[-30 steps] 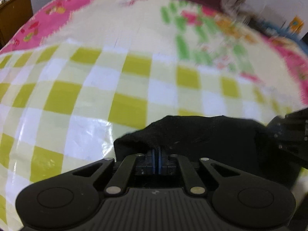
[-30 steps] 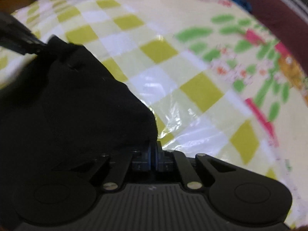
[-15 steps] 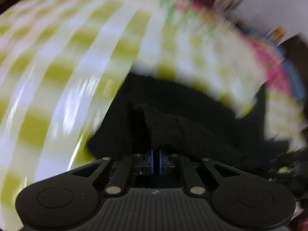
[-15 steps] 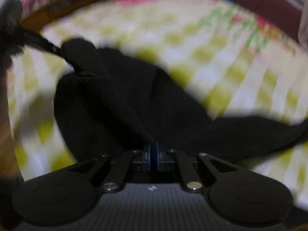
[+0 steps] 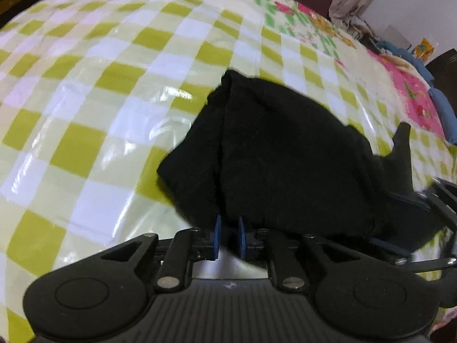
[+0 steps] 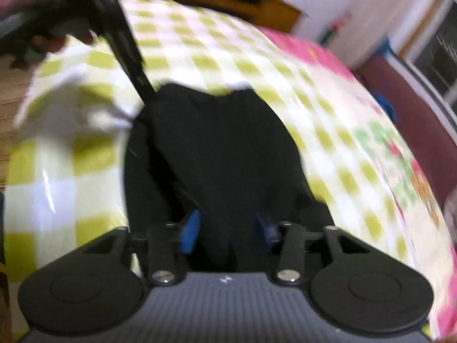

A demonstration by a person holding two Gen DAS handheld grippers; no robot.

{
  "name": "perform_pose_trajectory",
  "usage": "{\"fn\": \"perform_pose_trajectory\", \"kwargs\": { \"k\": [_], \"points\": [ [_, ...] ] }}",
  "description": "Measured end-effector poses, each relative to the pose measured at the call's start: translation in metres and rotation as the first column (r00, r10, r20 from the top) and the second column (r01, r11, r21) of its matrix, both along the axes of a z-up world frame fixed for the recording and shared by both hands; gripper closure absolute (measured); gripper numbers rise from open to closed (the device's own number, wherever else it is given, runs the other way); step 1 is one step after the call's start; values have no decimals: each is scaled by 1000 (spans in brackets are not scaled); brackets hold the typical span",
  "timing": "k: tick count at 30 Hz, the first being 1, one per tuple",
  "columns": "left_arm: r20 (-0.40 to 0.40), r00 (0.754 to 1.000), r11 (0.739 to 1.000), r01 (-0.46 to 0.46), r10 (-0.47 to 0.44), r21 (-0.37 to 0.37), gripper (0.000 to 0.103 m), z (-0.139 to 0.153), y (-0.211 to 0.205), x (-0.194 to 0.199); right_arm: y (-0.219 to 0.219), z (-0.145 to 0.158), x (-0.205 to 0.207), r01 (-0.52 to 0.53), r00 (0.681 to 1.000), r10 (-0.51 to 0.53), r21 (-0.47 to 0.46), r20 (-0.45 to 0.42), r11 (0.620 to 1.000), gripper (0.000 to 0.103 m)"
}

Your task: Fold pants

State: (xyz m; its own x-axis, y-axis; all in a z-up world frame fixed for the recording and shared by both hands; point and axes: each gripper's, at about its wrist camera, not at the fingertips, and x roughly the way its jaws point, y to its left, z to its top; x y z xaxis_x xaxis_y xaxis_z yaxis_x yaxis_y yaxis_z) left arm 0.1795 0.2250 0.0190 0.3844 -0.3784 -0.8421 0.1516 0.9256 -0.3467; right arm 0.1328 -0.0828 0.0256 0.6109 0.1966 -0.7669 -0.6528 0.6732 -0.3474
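The pants (image 5: 280, 157) lie as a black, bunched heap on the checked sheet (image 5: 94, 91), folded over themselves with a long crease running from the far tip down toward my left gripper (image 5: 227, 237). From the left wrist view I see the near edge of the cloth just ahead of the blue pads (image 5: 217, 235); the pads stand a little apart with a gap between them, so I read this gripper as open and not pinching the fabric. At the right edge of that view a thin point of cloth sticks up, and the other gripper's dark frame shows just beside the heap. From the right wrist view, which is blurred, the pants (image 6: 222, 148) fill the middle and run right down between the fingers of my right gripper (image 6: 227, 228). Its blue pads (image 6: 190, 230) are spread wide on either side of the fabric, so it is open too, with cloth lying in the gap. A dark arm of the left gripper reaches down to the far left corner of the heap. Beyond the checks the sheet turns pink and floral (image 5: 411, 91), and a wooden cabinet (image 6: 217, 3) stands behind the bed.
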Motion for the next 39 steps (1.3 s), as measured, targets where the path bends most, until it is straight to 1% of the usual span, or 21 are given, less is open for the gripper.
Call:
{"fn": "perform_pose_trajectory", "kwargs": {
  "k": [2, 4, 5, 6, 7, 10, 13, 15, 17, 18, 19, 22, 24, 26, 27, 30, 31, 33, 35, 37, 39],
  "points": [
    [6, 999, 999, 44, -44, 12, 75, 1, -3, -7, 23, -11, 3, -62, 998, 62, 20, -3, 998, 53],
    [51, 992, 990, 113, -117, 84, 74, 5, -14, -17, 41, -31, 12, -102, 995, 102, -12, 13, 995, 58],
    [74, 983, 978, 160, -171, 133, 74, 7, -21, -21, 47, -38, 21, -84, 996, 84, -21, 7, 996, 68],
    [91, 973, 967, 195, -211, 164, 73, 8, -28, -23, 48, -39, 32, -47, 998, 47, 10, -29, 999, 88],
    [110, 962, 954, 227, -252, 194, 73, 9, -34, -25, 45, -35, 47, 19, 996, -12, 78, -92, 997, 95],
    [186, 935, 932, 249, -302, 262, 71, 13, -47, -26, 24, -9, 81, 245, 953, -179, 271, -245, 931, 96],
    [302, 897, 913, 212, -323, 348, 70, 19, -59, -25, 3, 17, 95, 394, 897, -242, 422, -369, 816, 96],
    [366, 859, 891, 196, -358, 410, 66, 23, -68, -24, 0, 26, 91, 422, 886, -247, 461, -392, 781, 96],
    [415, 818, 857, 171, -398, 485, 66, 24, -75, -22, 0, 34, 89, 440, 879, -247, 490, -408, 753, 95],
    [432, 803, 847, 161, -410, 506, 66, 24, -77, -18, 2, 36, 89, 444, 877, -249, 497, -411, 746, 95],
    [446, 797, 849, 150, -407, 507, 66, 27, -75, -16, 4, 39, 87, 450, 876, -253, 502, -411, 739, 95],
    [472, 809, 877, 110, -352, 467, 66, 36, -58, -13, 9, 50, 89, 437, 884, -241, 528, -400, 729, 95],
    [475, 819, 884, 79, -321, 461, 66, 36, -47, -15, 15, 58, 90, 413, 900, -233, 548, -369, 728, 95],
    [446, 847, 883, 57, -290, 465, 66, 25, -35, -16, 27, 51, 92, 370, 919, -221, 526, -325, 766, 95],
    [421, 865, 882, 49, -272, 469, 66, 17, -31, -15, 33, 39, 92, 367, 918, -215, 504, -335, 782, 95],
    [344, 918, 869, 0, -196, 494, 66, -6, -13, -12, 58, -14, 88, 326, 904, -188, 337, -383, 883, 90],
    [336, 926, 869, -17, -174, 495, 66, -10, -9, -13, 62, -26, 82, 319, 900, -184, 310, -394, 895, 88],
    [339, 932, 879, -49, -131, 474, 66, -11, -2, -19, 64, -31, 66, 280, 921, -160, 319, -355, 905, 76],
    [369, 921, 897, -56, -122, 438, 66, -3, -6, -27, 63, -25, 51, 253, 940, -141, 359, -310, 898, 61],
    [405, 902, 911, -36, -147, 411, 61, 4, -19, -36, 63, -21, 40, 243, 951, -138, 392, -277, 888, 60],
    [420, 893, 919, -20, -161, 395, 54, 9, -26, -43, 68, -20, 37, 222, 966, -149, 380, -212, 898, 62]
  ]
}}
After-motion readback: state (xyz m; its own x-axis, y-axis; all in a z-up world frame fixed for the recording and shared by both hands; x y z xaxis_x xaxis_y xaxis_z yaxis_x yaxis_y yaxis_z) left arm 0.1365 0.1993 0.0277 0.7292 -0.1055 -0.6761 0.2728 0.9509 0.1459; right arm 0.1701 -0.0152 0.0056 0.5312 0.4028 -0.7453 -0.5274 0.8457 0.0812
